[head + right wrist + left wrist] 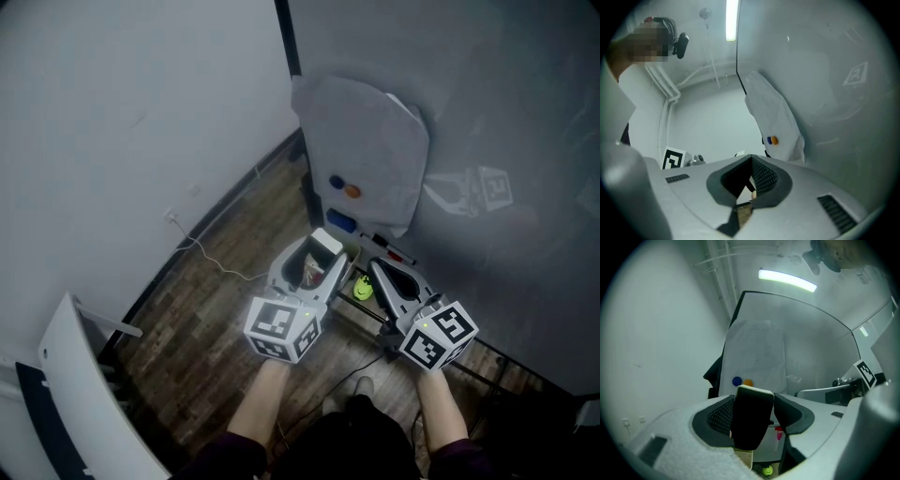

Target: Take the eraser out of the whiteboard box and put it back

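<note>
My left tool (319, 261) grips the eraser (326, 245) at frame centre. My right tool (377, 270), closed and empty, sits just right; floor (220, 319) spreads lower left

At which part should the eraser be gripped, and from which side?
Grip the eraser across its two narrow sides, coming from its end, as the left gripper holds it now. It is a flat block; this leaves the black felt face free.
</note>
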Action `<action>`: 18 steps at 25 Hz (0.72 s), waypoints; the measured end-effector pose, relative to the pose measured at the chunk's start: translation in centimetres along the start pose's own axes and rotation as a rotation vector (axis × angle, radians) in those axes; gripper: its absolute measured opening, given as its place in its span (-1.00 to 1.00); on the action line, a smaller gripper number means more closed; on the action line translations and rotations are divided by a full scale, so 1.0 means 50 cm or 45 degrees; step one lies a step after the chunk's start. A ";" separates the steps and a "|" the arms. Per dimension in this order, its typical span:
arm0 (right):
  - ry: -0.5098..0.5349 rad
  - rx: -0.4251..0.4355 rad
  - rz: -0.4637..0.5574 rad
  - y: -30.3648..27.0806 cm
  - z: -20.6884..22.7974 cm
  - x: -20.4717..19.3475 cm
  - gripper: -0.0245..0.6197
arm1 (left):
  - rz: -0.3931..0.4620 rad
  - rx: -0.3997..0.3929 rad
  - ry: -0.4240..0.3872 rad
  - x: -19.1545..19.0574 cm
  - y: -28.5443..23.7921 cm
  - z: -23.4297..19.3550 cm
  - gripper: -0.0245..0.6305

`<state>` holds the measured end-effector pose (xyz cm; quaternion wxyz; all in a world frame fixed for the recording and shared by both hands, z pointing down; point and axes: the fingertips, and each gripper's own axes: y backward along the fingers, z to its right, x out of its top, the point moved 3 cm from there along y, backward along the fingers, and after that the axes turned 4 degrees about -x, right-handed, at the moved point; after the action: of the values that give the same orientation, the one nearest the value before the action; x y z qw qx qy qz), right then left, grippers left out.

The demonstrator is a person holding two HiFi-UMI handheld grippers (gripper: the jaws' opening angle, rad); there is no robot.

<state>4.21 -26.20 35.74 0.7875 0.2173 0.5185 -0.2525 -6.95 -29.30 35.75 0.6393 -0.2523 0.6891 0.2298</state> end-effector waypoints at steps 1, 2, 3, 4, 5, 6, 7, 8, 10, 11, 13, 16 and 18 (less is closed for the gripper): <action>-0.001 -0.001 -0.003 -0.001 0.003 -0.003 -0.91 | -0.006 -0.002 0.003 -0.007 -0.006 -0.003 -0.13; -0.002 -0.003 -0.006 -0.002 0.007 -0.007 -0.91 | -0.013 -0.003 0.006 -0.016 -0.012 -0.005 -0.13; -0.004 -0.004 -0.010 -0.003 0.011 -0.012 -0.91 | -0.020 -0.003 0.011 -0.025 -0.019 -0.009 -0.13; -0.008 -0.005 -0.013 -0.004 0.015 -0.018 -0.91 | -0.026 -0.003 0.016 -0.034 -0.025 -0.012 -0.13; -0.012 -0.006 -0.017 -0.005 0.020 -0.024 -0.91 | -0.031 -0.002 0.021 -0.043 -0.032 -0.016 -0.13; -0.016 -0.007 -0.021 -0.005 0.025 -0.030 -0.91 | -0.036 -0.002 0.026 -0.051 -0.039 -0.019 -0.13; -0.022 -0.009 -0.025 -0.005 0.030 -0.036 -0.91 | -0.041 -0.003 0.029 -0.059 -0.046 -0.022 -0.13; -0.028 -0.012 -0.029 -0.005 0.036 -0.043 -0.91 | -0.044 -0.004 0.031 -0.065 -0.052 -0.024 -0.13; -0.042 -0.020 -0.036 -0.005 0.046 -0.054 -0.91 | -0.049 -0.004 0.035 -0.076 -0.063 -0.029 -0.13; -0.048 -0.023 -0.040 -0.004 0.049 -0.058 -0.91 | -0.050 -0.004 0.038 -0.079 -0.068 -0.033 -0.13; -0.057 -0.027 -0.044 -0.004 0.054 -0.059 -0.91 | -0.052 0.000 0.043 -0.080 -0.074 -0.039 -0.13; -0.066 -0.030 -0.045 -0.006 0.063 -0.060 -0.91 | -0.055 0.000 0.045 -0.085 -0.087 -0.044 -0.13; -0.070 -0.027 -0.047 -0.008 0.067 -0.063 -0.91 | -0.064 0.000 0.046 -0.095 -0.096 -0.046 -0.13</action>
<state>5.26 -27.98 39.86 0.7990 0.1922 0.5032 -0.2673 -5.37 -34.21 40.71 0.6323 -0.2737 0.6939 0.2093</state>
